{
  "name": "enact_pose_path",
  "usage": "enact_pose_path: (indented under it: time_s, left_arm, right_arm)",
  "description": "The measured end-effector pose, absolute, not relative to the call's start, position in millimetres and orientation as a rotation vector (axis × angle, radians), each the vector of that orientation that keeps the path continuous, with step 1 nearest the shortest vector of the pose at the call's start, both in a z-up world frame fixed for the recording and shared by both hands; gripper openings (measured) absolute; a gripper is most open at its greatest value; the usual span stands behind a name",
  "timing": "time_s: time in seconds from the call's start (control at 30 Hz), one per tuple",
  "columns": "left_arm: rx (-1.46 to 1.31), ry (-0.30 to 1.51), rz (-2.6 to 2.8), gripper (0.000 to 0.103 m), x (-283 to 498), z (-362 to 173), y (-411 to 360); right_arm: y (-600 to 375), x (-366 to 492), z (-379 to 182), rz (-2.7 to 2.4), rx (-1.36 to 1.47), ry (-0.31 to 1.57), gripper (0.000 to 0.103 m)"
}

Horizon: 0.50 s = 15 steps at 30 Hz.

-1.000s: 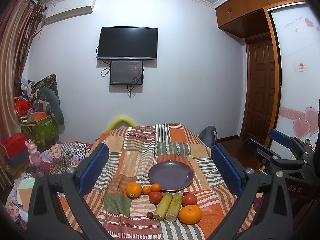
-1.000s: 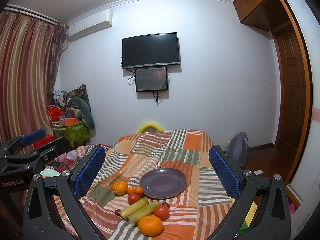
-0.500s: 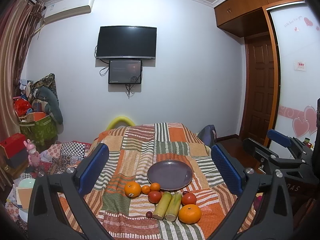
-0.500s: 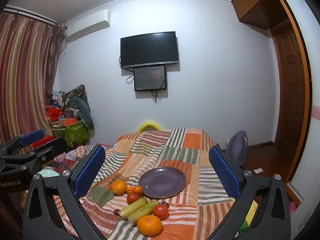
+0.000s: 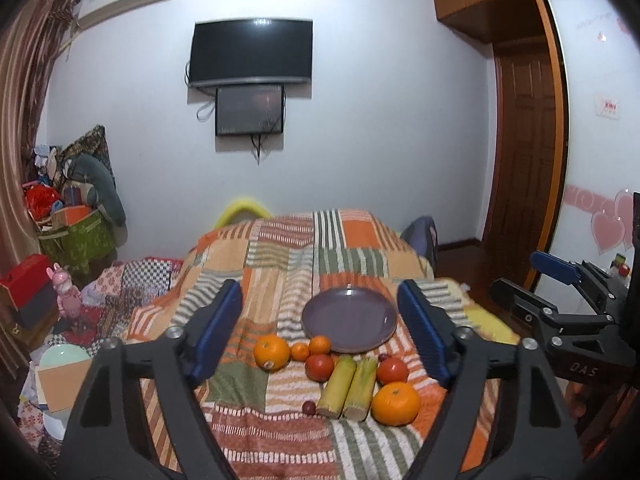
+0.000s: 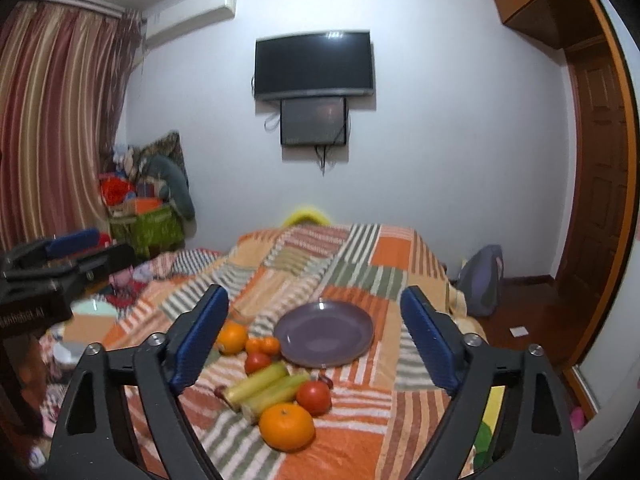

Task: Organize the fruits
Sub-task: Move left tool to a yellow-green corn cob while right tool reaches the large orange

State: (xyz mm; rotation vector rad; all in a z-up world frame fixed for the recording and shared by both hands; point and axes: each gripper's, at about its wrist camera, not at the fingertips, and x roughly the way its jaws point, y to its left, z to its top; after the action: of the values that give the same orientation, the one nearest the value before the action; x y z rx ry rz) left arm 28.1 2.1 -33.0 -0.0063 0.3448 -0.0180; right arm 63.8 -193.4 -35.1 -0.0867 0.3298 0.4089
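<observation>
Task stage: not begun, by my reading; no fruit is on the plate and none is held.
Plate: round flat purple plate [image 5: 349, 319] lies bare on the striped orange, green and cream patchwork blanket [image 5: 280, 264] over the bed.
Fruit location: all in a loose cluster on the blanket at the plate's near edge.
Fruit inventory: large round orange at left [image 5: 272, 353]; two small mandarins [image 5: 310, 348], one touching the plate rim; red round tomato-like fruit [image 5: 319, 367]; two short yellow-green cane segments [image 5: 347, 386] side by side; second red round fruit [image 5: 392, 370]; large orange nearest the cameras [image 5: 396, 403]; small dark berry-like fruit [image 5: 308, 407] beside the cane.
Left gripper: black two-finger gripper with blue pads [image 5: 320, 332], jaws have just been closing but are part open; nothing between the pads; fruit well ahead of it.
Right gripper: matching black gripper with blue pads [image 6: 316, 338], jaws also just been closing, part open, nothing gripped; it hangs short of the cluster.
Left to do: every fruit remains to be moved or sorted; probably onto the plate, though the task does not say.
Writing, right tool: white letters on its body read "DA5" or similar [image 5: 583, 368].
Writing, left tool: blurred white text, seemingly "GenRobot.AI" [image 6: 20, 314].
Wall label: small red-and-white sticker [image 5: 608, 105], illegible.
</observation>
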Motion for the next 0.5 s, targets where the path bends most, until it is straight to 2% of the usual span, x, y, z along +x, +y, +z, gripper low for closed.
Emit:
enact_pose_path:
  time_s: [0.13, 0.2, 0.37, 0.5]
  left_arm:
    - [0.035, 0.403, 0.007, 0.073, 39, -49, 8]
    - [0.045, 0.435, 0.009, 0.073, 45, -57, 11]
    - [0.031, 0.509, -0.001, 0.073, 61, -79, 24]
    - [0.039, 0.570, 0.001, 0.073, 73, -98, 31]
  right_arm:
    - [-195, 76, -56, 0.434, -0.098, 0.425, 0.071]
    - [-195, 84, -69, 0.451, -0.098, 0.486, 0.061]
    - [-196, 96, -91, 0.482, -0.077, 0.601, 0.055]
    - [-196, 105, -105, 0.504, -0.059, 0.674, 0.055]
